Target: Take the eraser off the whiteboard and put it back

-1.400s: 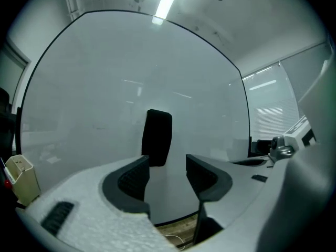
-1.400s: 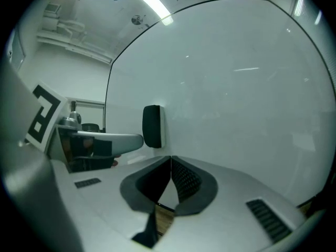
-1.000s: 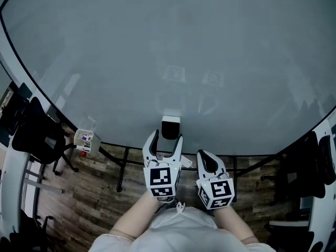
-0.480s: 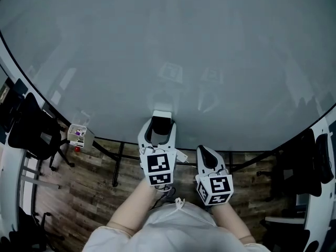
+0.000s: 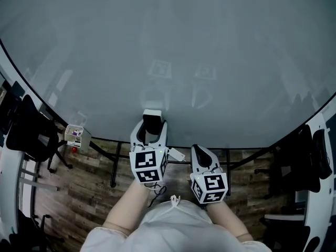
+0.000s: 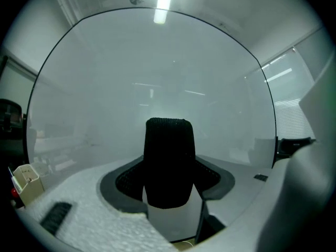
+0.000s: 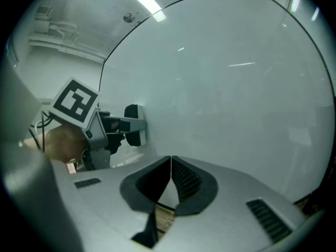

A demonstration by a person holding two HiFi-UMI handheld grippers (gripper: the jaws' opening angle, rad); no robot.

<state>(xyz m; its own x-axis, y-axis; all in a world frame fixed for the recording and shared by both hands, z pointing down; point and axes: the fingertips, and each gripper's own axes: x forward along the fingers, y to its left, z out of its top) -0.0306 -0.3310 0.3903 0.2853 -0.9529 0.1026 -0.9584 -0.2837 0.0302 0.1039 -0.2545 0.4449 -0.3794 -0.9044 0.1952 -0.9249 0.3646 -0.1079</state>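
We are facing the whiteboard (image 5: 184,51) with both grippers pointing almost level at it. The left gripper (image 5: 151,129) is standing wide with the eraser (image 5: 153,121) between its jaws. The jaws have just been closing in. In the left gripper view the dark pads are touching the eraser's black sides, with no gap showing on either side. The eraser is sitting against the board straight ahead of these jaws, its black body rising above them and its white part lying lower between them.

The right gripper (image 5: 202,154) is hanging just to the right of the left one, apart from it. Its jaws are pressing together pad to pad, with nothing between them, and are pointing at bare board. We cannot tell whether their tips are touching it. In the right gripper view the left gripper and the eraser are showing above and to the left of the closed jaws.

A small box (image 5: 75,136) is sitting well to the left of the left jaws, by the board's lower edge.
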